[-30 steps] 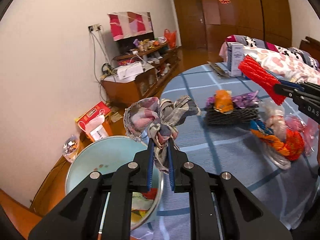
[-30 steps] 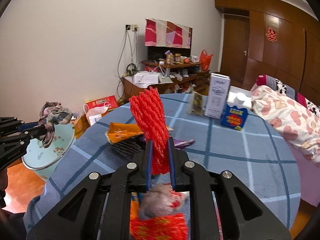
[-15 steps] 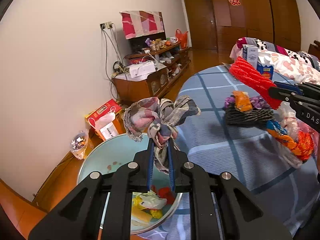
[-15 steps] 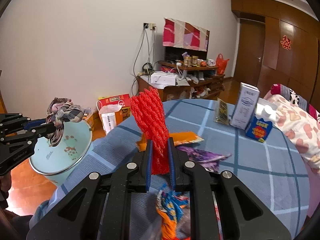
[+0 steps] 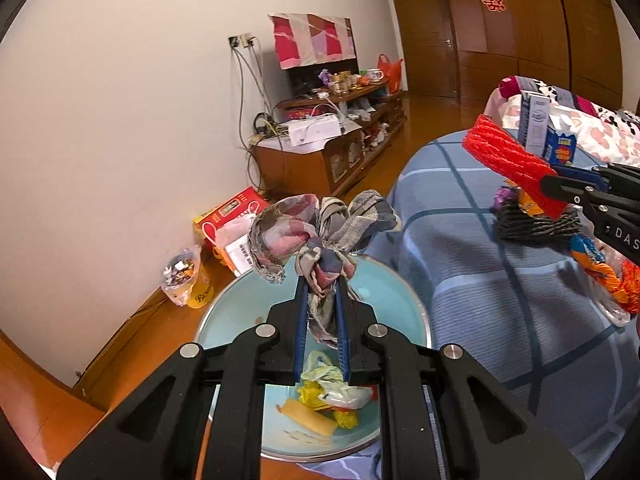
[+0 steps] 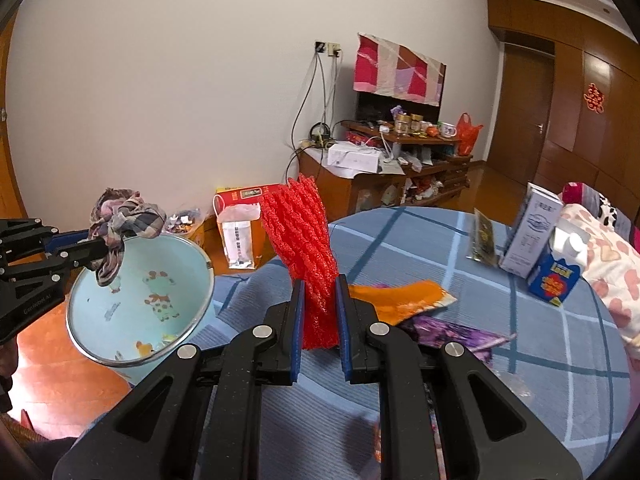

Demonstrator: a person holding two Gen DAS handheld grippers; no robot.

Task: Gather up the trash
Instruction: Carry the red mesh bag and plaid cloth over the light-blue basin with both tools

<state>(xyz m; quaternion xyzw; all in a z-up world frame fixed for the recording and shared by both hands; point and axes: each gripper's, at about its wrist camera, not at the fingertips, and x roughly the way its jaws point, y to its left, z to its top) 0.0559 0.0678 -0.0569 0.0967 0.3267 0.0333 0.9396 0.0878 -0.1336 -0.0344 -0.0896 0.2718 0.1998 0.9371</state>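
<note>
Clamped on a plaid rag [image 5: 320, 236], the left gripper [image 5: 321, 320] hangs directly over the pale-blue bin [image 5: 240, 308], while the right gripper [image 6: 319, 312], pinching red foam netting [image 6: 302, 240], has that bin at its 9 o'clock.

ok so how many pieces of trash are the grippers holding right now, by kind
plaid rag: 1, in the left gripper, rag over the bin
red foam net: 1, in the right gripper, net
total: 2

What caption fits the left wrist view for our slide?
Left gripper holds a plaid rag above the light-blue bin, already holding wrappers.
</note>
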